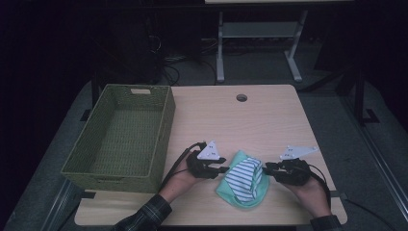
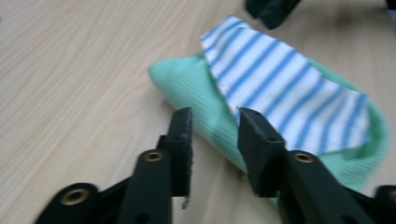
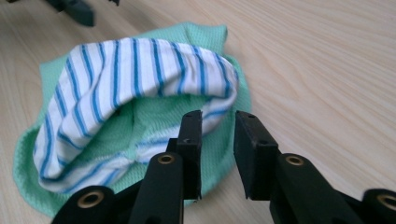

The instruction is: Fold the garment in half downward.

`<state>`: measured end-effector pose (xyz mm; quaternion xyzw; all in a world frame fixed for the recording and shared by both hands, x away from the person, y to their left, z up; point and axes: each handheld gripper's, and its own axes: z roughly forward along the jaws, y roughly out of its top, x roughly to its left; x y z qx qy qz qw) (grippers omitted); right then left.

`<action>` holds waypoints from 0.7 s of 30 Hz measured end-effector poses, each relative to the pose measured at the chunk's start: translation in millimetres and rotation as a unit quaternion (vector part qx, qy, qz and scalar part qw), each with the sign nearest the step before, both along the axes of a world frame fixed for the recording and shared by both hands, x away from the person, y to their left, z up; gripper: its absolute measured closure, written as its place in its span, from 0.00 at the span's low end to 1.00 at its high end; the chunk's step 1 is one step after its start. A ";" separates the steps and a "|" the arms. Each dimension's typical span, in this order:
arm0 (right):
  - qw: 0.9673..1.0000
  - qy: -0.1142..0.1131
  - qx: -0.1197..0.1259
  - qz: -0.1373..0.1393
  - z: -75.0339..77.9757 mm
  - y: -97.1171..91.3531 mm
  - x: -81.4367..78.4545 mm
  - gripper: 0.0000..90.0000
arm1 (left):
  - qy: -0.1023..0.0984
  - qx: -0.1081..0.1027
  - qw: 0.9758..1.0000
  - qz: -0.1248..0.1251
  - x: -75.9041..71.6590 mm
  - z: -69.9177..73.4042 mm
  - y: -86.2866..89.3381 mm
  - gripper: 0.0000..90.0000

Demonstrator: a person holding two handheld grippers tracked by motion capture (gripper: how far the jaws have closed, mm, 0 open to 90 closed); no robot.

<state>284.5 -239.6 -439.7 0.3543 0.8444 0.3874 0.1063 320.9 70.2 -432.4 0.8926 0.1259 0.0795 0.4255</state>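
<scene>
cloths: green waffle cloth (image 1: 226, 188) under striped cloth (image 1: 244, 176), soft, light (floppy) | take: hems before me | left gripper (image 2: 214, 135), right gripper (image 3: 217, 135): both released

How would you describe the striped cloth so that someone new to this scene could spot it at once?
Start at the wooden table and look at its near edge, to the right of the green woven basket. There a mint green cloth lies between the two hand-held grippers. The striped cloth sits on top of it, the only white fabric with blue stripes.
</scene>
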 end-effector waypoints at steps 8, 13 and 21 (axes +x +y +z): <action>0.999 0.032 -0.033 0.008 -14.3 -3.1 -1.7 0.93 | 0.004 0.007 1.000 -0.010 14.4 -3.5 -26.1 0.94; 0.998 0.041 -0.039 0.010 -18.6 -1.5 0.2 0.94 | 0.005 0.038 0.999 -0.039 10.6 -15.9 -45.9 0.97; 0.998 0.041 -0.046 0.011 -22.2 -2.4 1.2 0.95 | 0.013 0.059 0.996 -0.070 7.3 -28.1 -59.8 0.99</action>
